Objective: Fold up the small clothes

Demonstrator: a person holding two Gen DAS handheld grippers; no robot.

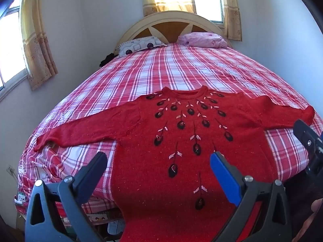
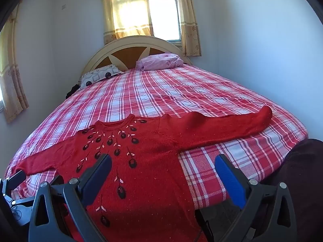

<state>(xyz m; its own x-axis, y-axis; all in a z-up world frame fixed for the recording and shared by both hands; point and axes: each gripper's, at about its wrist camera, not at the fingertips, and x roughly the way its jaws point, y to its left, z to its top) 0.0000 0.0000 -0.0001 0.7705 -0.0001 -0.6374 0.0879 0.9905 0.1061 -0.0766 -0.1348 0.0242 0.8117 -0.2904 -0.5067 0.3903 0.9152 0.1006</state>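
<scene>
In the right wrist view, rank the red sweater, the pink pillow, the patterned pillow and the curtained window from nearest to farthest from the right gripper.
From the right gripper:
1. Red sweater, spread flat right under the fingers.
2. Patterned pillow, far left at the headboard.
3. Pink pillow, far centre; barely farther than the patterned one, close to call.
4. Curtained window, on the wall behind.

This is a home bedroom: a bed (image 2: 181,92) with a red plaid sheet, an arched wooden headboard (image 2: 131,54), two pillows (image 2: 159,61), and yellow-curtained windows (image 2: 163,18) in white walls.
</scene>
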